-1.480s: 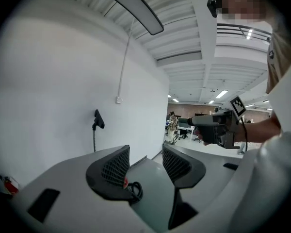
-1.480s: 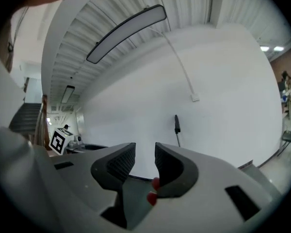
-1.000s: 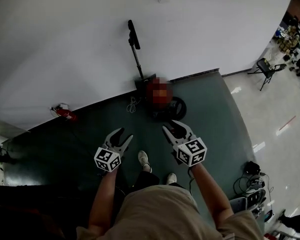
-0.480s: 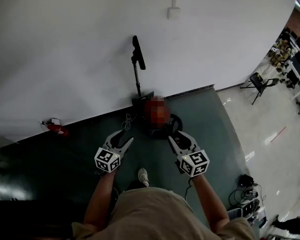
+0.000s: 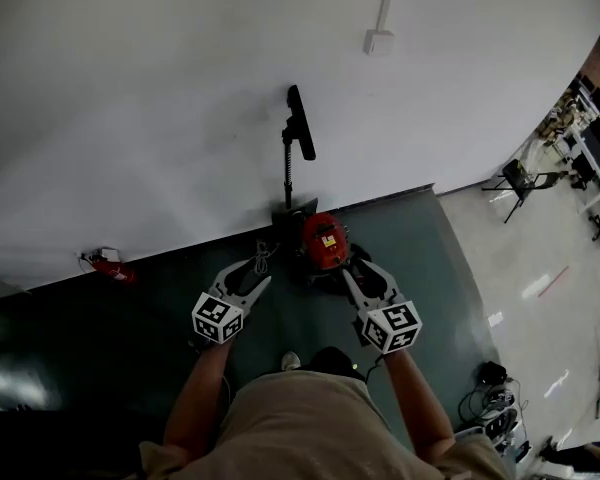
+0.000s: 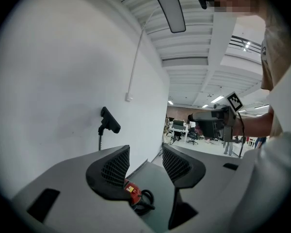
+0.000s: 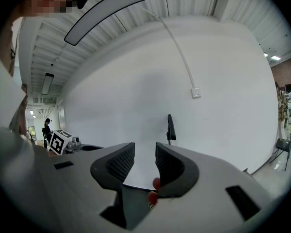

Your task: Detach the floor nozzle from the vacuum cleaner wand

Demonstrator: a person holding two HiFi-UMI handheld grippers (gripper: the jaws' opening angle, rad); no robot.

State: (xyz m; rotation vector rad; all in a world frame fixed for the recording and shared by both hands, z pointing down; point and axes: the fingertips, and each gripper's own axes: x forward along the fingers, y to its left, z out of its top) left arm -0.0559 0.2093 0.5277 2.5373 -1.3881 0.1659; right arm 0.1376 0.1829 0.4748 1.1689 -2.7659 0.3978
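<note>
Red canister (image 5: 323,240): it is seen on the dark green mat (image 5: 130,308), at the foot of the white wall (image 5: 130,88) and just ahead of both grippers.
Wand (image 5: 289,178): it is stood upright against the wall behind the canister, and its lower end is hidden by the canister.
Floor nozzle (image 5: 300,123): the black head at the wand's upper end is judged to be the nozzle. It is seen joined to the wand, higher up the wall and well beyond the jaws.
Left gripper (image 5: 257,273): its jaws are held apart and nothing is gripped. Through the gap only the canister and the mat are seen, further off.
Right gripper (image 5: 358,268): its jaws are drawn close but are not touching. A narrow gap is left, through which bare wall is seen, and nothing is held.
Contact: none is made with the wand, the nozzle or the canister.
Done: no part of the detaching is shown, and the moment is judged to belong to the approach.
Left: the wand is to be steadied, the nozzle is to be grasped, any catch is to be released, and the two are to be pulled apart.
Joint: it is too small for any latch to be made out.
</note>
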